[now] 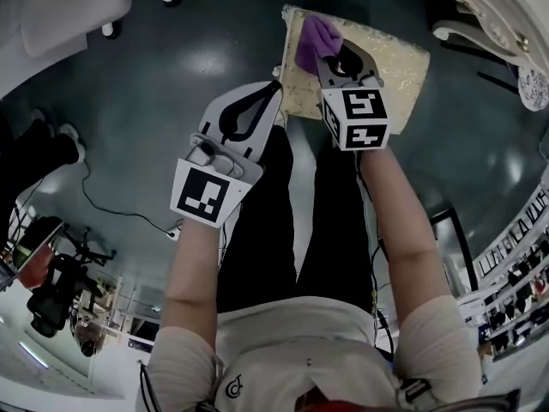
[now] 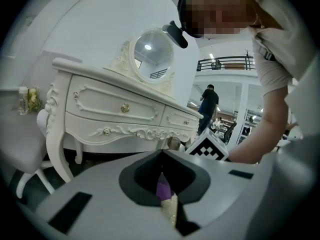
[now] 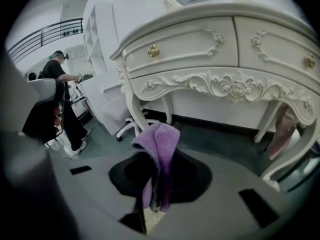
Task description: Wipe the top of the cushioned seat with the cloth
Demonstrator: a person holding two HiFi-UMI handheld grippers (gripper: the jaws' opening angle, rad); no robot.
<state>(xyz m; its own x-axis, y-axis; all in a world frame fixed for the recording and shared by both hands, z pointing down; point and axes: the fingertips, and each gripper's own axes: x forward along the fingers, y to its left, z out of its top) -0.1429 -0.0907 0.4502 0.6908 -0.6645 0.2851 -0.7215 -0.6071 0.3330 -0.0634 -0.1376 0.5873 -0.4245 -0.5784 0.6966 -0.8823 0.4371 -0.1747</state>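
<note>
Two grippers are in service, one loaded and one idle. Right gripper (image 1: 328, 51): jaws closed on the purple cloth (image 1: 315, 39), pinched through a fold, with a bunched lobe standing beyond the tips and a short tail hanging below them. Left gripper (image 1: 271, 97): jaws brought together at the tips, nothing between them, parked just beside the left edge of the cushioned seat (image 1: 390, 63). The cloth sits over the far left part of the seat top; whether it is pressed onto the fabric cannot be confirmed. The cloth looks fleecy, light and limp, so expect it to fold, roll or trail under drag and not hold a flat face. The present hold on a gathered bunch appears suitable, provided the free lobe is laid down as the wiping pad. The seat top is a pale gold patterned fabric over padding. It will probably yield under load, and its texture may catch the fleece, so moderate downward pressure is advised. The seat stands on a dark, smooth floor (image 1: 154, 75). A white carved dressing table (image 3: 210, 49) with gold knobs and a round mirror (image 2: 152, 54) stands beyond it, with a white castor chair (image 3: 122, 116) to one side.
</note>
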